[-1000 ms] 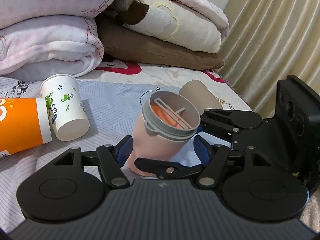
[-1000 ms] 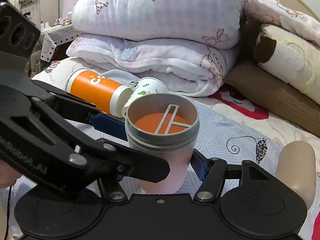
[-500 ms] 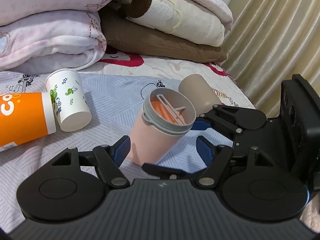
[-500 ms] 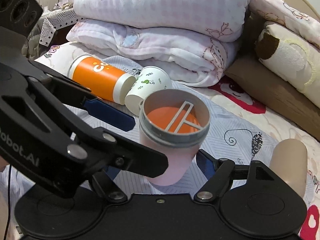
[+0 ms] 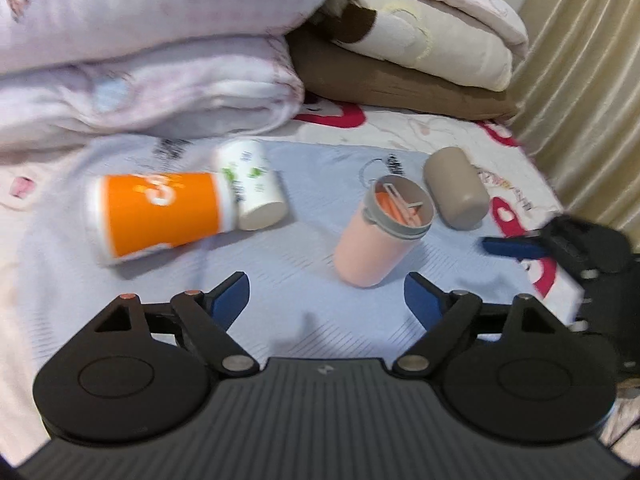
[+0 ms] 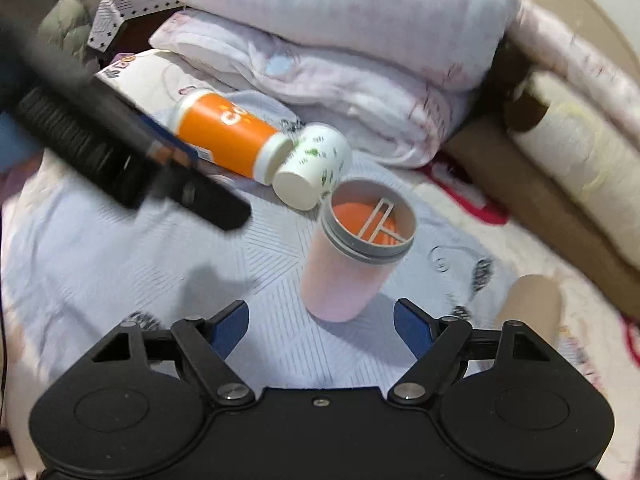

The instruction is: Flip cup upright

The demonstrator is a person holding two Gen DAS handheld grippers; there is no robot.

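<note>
A pink cup with a grey rim [image 5: 374, 240] stands upright on the bedsheet, mouth up, with an orange inside; it also shows in the right wrist view [image 6: 352, 256]. My left gripper [image 5: 326, 300] is open and empty, pulled back from the cup. My right gripper [image 6: 320, 326] is open and empty, just short of the cup's base. The right gripper's blue finger [image 5: 516, 246] shows at the right of the left wrist view. The left gripper's black body [image 6: 120, 152] crosses the left of the right wrist view, blurred.
An orange paper cup [image 5: 160, 212] and a white leaf-print paper cup [image 5: 256, 192] lie on their sides to the left. A brown cup [image 5: 456, 188] lies on its side to the right. Folded quilts and pillows [image 5: 180, 60] are stacked behind. A curtain [image 5: 592, 80] hangs at right.
Both grippers have opened, let go of the pink cup and drawn back from it. The cup stays standing upright on the sheet.
</note>
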